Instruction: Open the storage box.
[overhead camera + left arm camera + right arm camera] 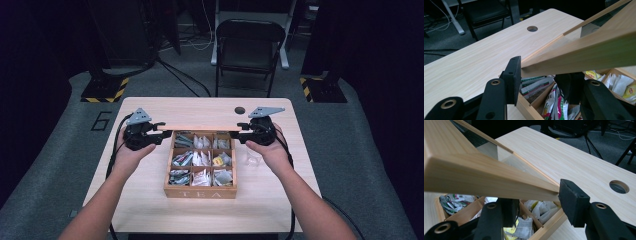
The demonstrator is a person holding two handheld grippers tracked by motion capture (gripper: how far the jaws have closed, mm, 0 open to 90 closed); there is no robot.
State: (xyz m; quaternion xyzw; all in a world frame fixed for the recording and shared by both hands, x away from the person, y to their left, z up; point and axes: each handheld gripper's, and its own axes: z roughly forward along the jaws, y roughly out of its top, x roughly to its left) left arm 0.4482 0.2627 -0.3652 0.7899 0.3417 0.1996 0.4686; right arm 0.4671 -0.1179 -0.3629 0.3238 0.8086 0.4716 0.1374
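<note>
Forearms come in from the near edge of the table, one each side of the tea box, which sits mid-table with "TEA" on its near wall. Nine compartments, all stuffed with tea bags.

Lid is hinged along the box's far edge and raised, long axis running left-right across the table, front rail held up between both grippers. Glass pane in the frame, seen in the left gripper view.

Left gripper is at the lid's left end, pointing right; jaws are clamped across the front rail corner, one pad above-left of the wood, the other under it. Right gripper mirrors it at the right end, pointing left. Its far pad touches the rail's end, the near jaw is tucked under the wood; can't say for sure it's pinching rather than just propping.

Both hands equally near, level with each other, wrists turned inward, palms facing the box. Lid lies directly between the claws, so whichever way it swings next, both ends probably have to travel together along the hinge arc or the frame twists. Right side looks like the weaker hold.

Farther back: cable hole in the tabletop, then a folding chair on the floor beyond.
</note>
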